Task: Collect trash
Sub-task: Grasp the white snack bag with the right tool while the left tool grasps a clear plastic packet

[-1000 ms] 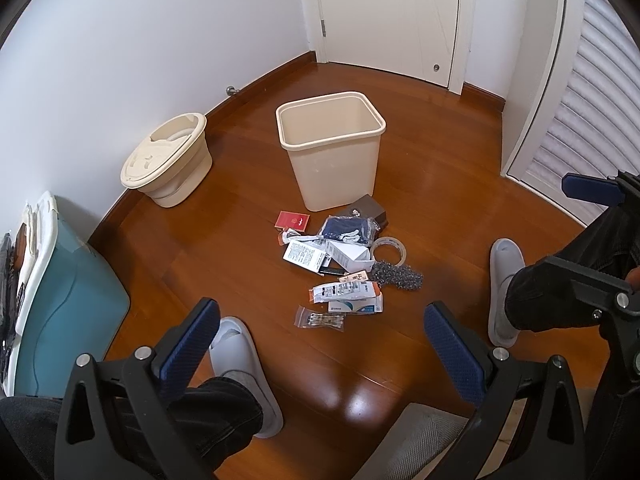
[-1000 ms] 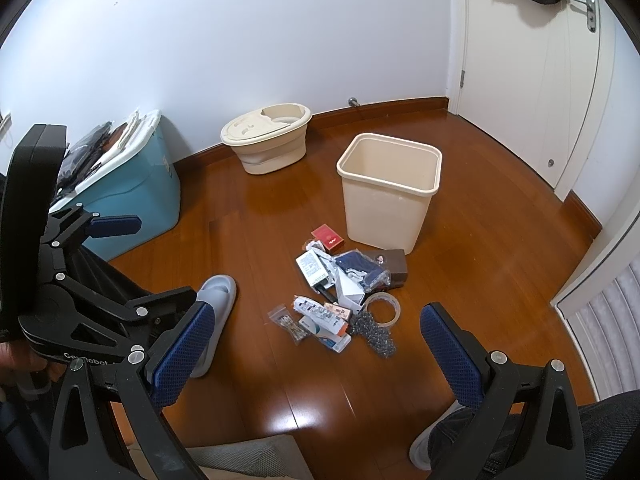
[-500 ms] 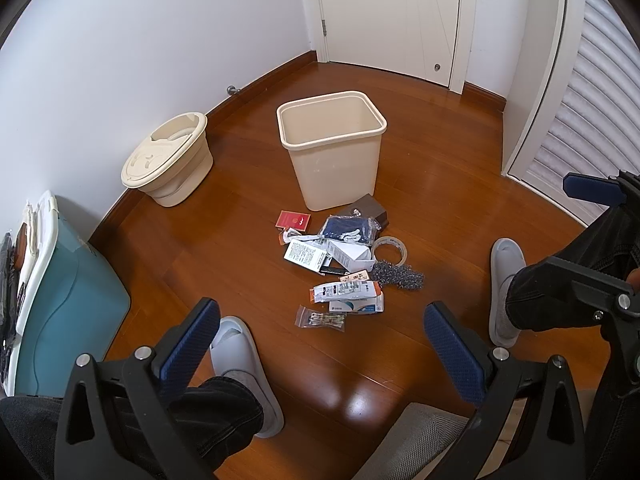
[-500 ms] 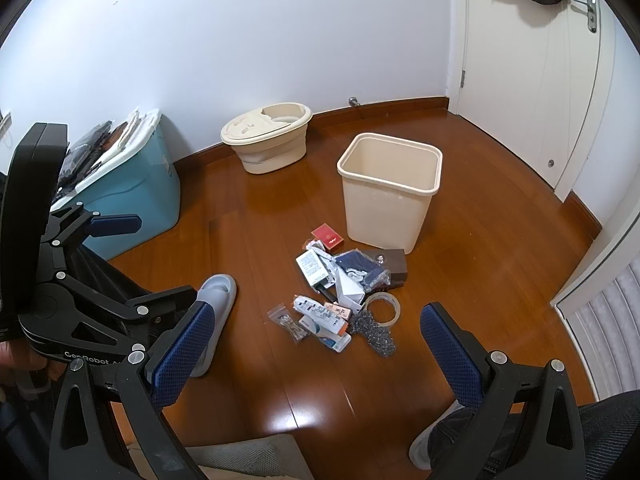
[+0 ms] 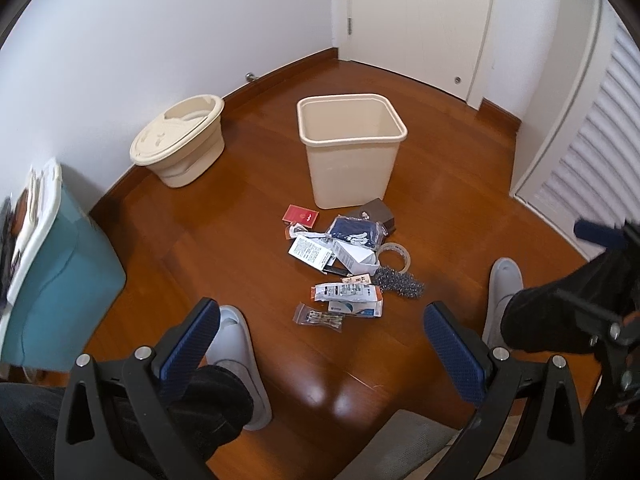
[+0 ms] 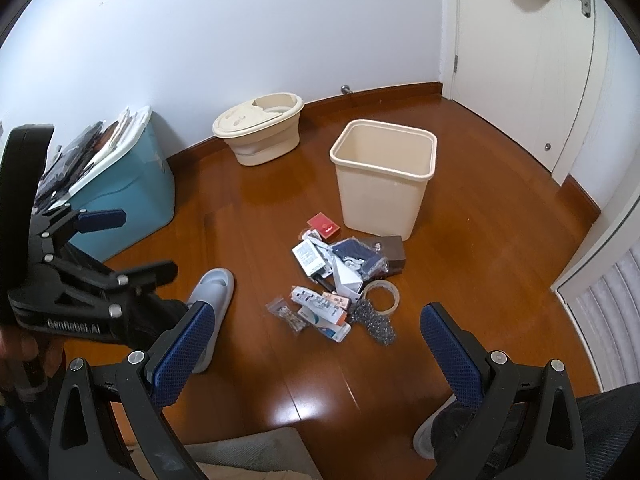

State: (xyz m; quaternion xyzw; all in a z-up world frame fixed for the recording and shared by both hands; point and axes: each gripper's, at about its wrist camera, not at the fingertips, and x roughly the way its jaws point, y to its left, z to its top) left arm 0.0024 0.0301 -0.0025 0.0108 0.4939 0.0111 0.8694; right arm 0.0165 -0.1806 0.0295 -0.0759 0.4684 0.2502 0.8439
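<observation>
Bare wooden floor (image 5: 192, 248) lies open on both sides of the trash pile (image 5: 344, 260), and the mouth of the cream bin (image 5: 352, 120) is unobstructed from above. The near approach is narrowed by two slippered feet (left slipper (image 5: 236, 344), right slipper (image 5: 504, 288)); the teal crate (image 5: 60, 280) and lidded bucket (image 5: 180, 144) stand well aside by the wall.

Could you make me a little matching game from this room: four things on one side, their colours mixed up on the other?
Things:
1. waste bin
2. storage box
3. small flat packet
4. slipper

Colours:
A. red
B. pale grey
C. cream
D. teal

Pairs: 1-C, 2-D, 3-A, 4-B
</observation>
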